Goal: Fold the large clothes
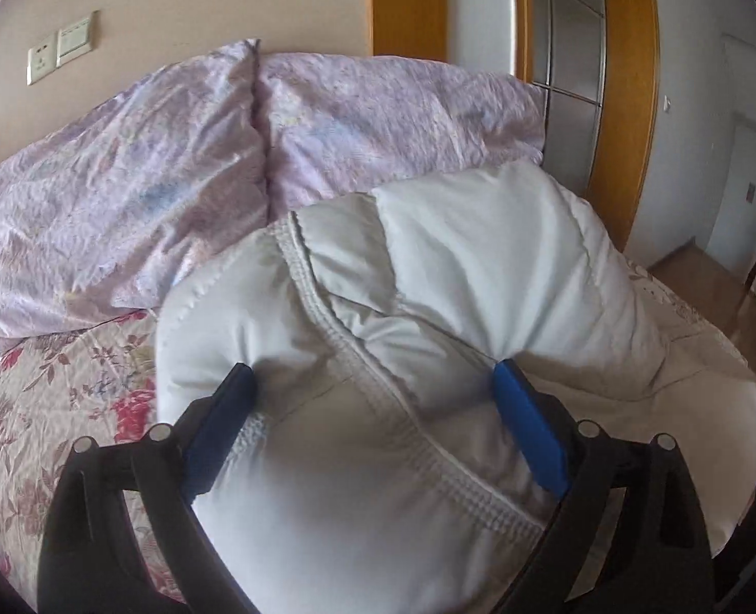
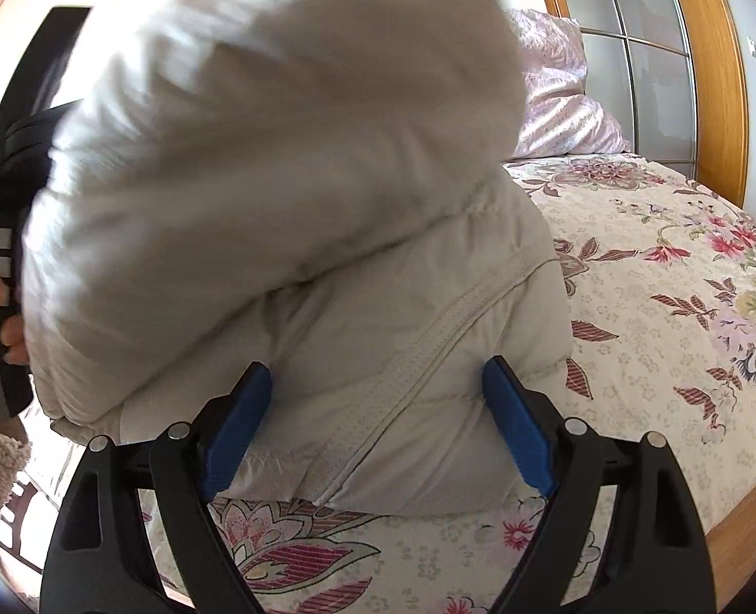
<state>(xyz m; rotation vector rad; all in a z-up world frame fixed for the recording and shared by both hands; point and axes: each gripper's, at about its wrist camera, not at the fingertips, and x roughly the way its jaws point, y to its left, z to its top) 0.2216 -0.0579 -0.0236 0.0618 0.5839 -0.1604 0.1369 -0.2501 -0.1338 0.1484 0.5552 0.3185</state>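
A bulky white puffer jacket (image 1: 429, 276) lies bunched on a floral bedspread (image 1: 70, 389). My left gripper (image 1: 372, 378) has its blue pads pressed into the padding on both sides of the zipper seam, wide apart but squeezing the jacket. In the right wrist view the same jacket (image 2: 285, 194) fills the middle, its upper part blurred. My right gripper (image 2: 378, 373) grips a padded fold beside the zipper strip, pads dented into the fabric. The other gripper's black body (image 2: 14, 153) and a hand show at the left edge.
Two lilac pillows (image 1: 173, 169) lean against the beige wall at the bed's head. A wooden-framed glass door (image 1: 582, 77) stands to the right. The floral bedspread (image 2: 659, 307) stretches to the right, ending at a wooden bed edge (image 2: 751, 522).
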